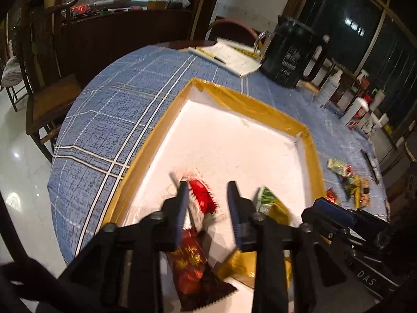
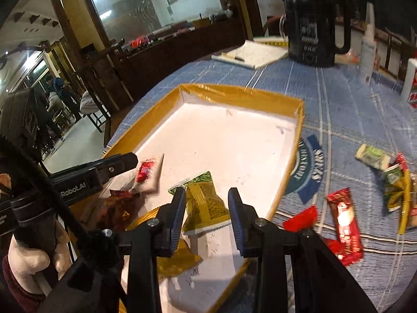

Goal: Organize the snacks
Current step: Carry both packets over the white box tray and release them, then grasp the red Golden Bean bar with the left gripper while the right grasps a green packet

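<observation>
A white tray with a yellow taped rim [image 1: 250,104] [image 2: 234,91] lies on the blue checked tablecloth. In it lie a red-and-white snack packet [image 1: 202,195] [image 2: 147,172], a dark red packet [image 1: 192,263] [image 2: 117,208] and a green-and-gold packet [image 1: 268,200] [image 2: 208,206]. My left gripper [image 1: 208,208] is open and empty above the red packets. My right gripper [image 2: 207,214] is open and empty above the green-and-gold packet. More loose snacks [image 2: 344,219] [image 1: 349,180] lie on the cloth right of the tray.
A black jug [image 1: 289,52] [image 2: 310,26], a notebook with a pen [image 1: 229,54] [image 2: 250,53] and several bottles [image 1: 357,109] [image 2: 367,49] stand at the table's far side. A wooden chair [image 1: 49,104] stands left of the table. A gloved hand [image 2: 26,258] holds the left gripper.
</observation>
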Demonstrator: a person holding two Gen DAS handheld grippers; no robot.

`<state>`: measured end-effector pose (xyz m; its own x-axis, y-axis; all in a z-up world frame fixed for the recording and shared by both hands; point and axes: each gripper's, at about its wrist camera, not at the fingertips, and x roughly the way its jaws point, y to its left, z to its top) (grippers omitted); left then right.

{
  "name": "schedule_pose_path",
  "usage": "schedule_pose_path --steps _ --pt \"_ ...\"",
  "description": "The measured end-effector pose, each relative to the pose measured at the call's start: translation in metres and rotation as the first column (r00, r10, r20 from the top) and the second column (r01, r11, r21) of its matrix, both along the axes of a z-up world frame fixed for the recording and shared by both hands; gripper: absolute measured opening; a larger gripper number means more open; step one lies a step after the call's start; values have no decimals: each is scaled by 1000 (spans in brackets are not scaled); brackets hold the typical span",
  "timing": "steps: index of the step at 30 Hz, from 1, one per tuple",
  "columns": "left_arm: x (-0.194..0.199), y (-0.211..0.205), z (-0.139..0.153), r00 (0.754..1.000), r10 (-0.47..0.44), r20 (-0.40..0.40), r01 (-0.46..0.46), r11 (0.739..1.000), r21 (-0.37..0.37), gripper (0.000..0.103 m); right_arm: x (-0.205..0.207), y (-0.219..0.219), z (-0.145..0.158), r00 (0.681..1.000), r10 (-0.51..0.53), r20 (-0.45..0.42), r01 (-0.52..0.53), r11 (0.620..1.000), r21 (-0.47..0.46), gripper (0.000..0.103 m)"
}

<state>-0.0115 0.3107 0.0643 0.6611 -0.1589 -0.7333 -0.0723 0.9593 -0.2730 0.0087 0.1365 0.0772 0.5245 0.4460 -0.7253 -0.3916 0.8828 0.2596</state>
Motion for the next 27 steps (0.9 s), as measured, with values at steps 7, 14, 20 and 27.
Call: schedule_pose_path --steps 7,14,20,27 --pt "-40 -21 33 991 -13 133 25 996 -87 65 -32 -46 23 996 -75 54 74 997 17 36" --pt "-68 -101 64 963 -172 206 186 981 -48 81 -67 -117 38 976 -196 96 199 980 -15 38" --pt "-86 -155 79 923 -305 236 321 946 -33 81 -91 -197 49 939 -324 114 328 944 -18 41" --pt "-82 -179 67 935 -305 181 310 951 0 81 -98 -275 37 894 -439 86 437 899 36 41"
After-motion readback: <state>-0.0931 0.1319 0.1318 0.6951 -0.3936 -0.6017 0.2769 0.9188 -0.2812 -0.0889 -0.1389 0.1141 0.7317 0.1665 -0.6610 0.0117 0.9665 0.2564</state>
